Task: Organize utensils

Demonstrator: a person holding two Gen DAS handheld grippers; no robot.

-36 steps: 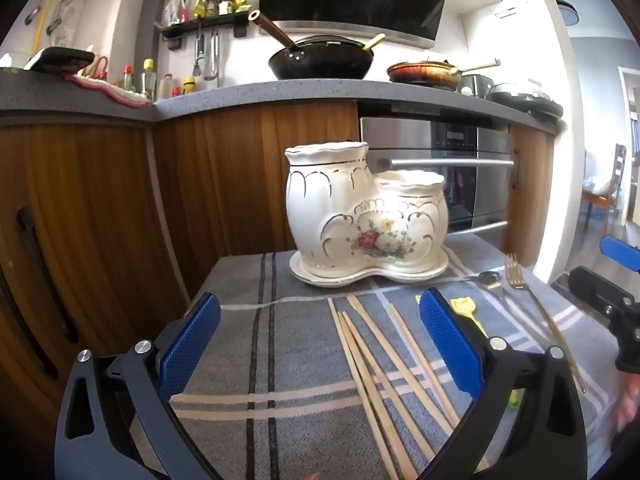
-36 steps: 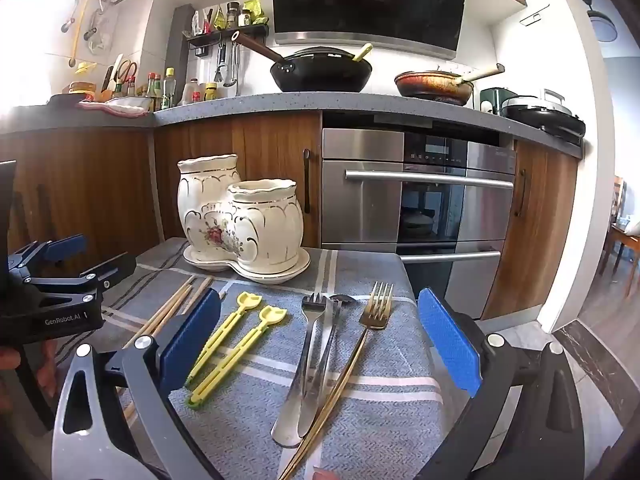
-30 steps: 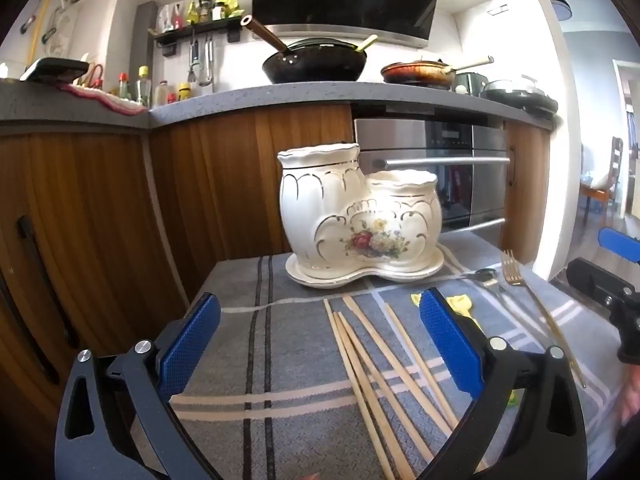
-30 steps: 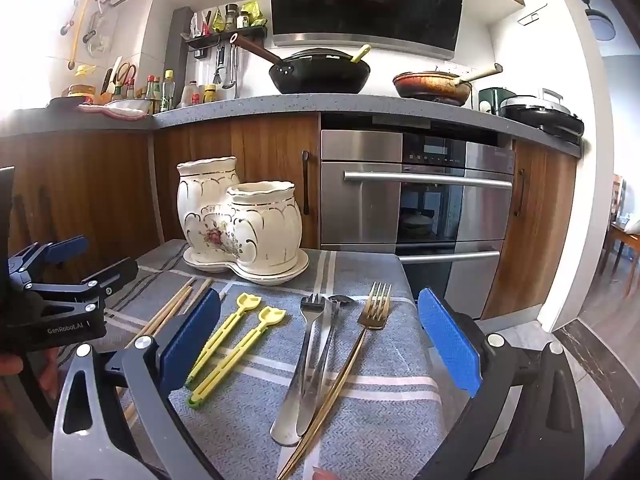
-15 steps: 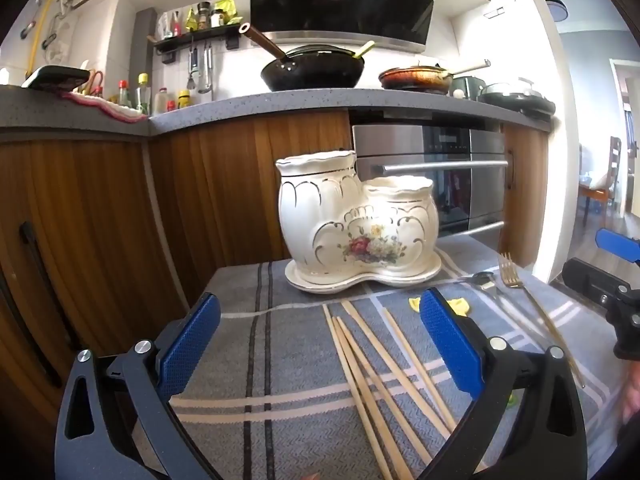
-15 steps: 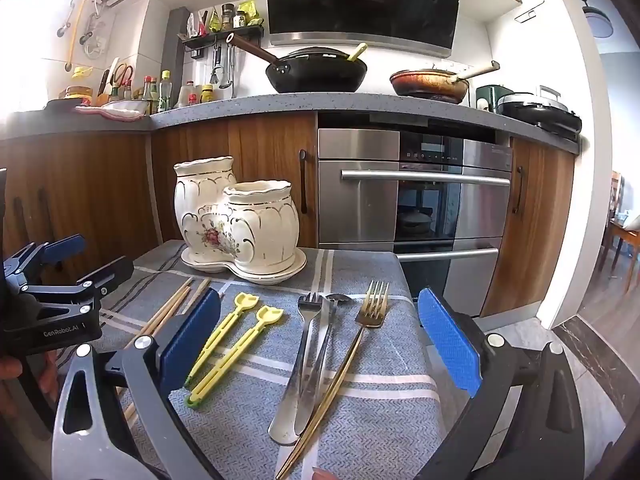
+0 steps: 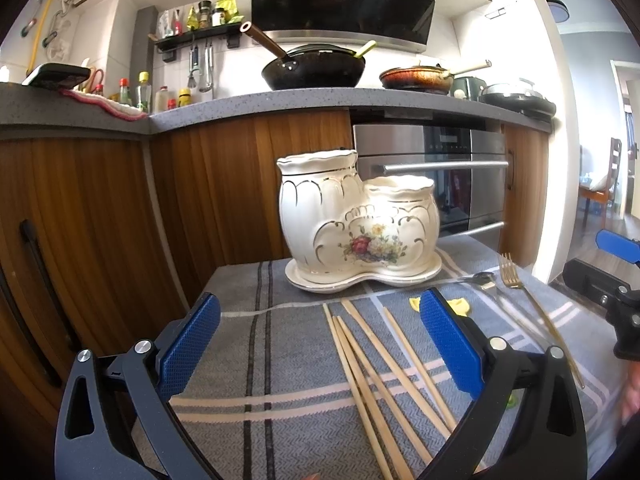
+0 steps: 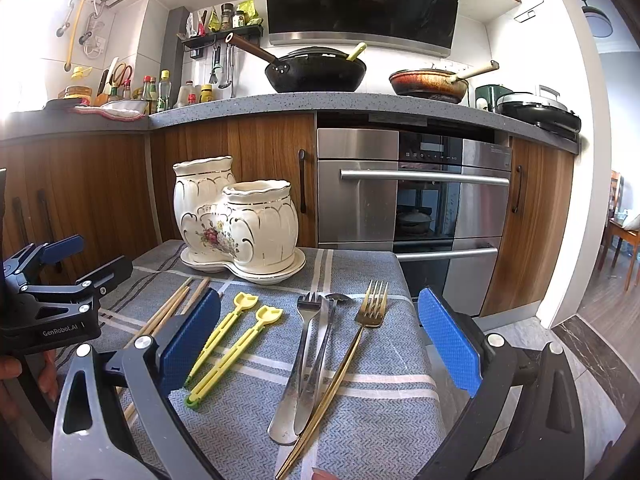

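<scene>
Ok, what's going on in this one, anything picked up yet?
Nothing yet. A person holds the left gripper and right gripper, both open and empty, over a cloth-covered table. The wooden chopsticks, yellow picks, steel fork with a spoon, and gold fork all lie loose on the cloth. The ceramic utensil holder stands behind them, and no utensil shows above its rims.

Glossy glazed ceramic holder (image 8: 236, 220) with gilt trim stands on a matt woven cloth (image 8: 360, 408). Bare wooden chopsticks (image 7: 372, 368), yellow plastic picks (image 8: 224, 344), a polished steel fork (image 8: 298, 360) and a shiny gold-toned fork (image 8: 352, 352) lie there
</scene>
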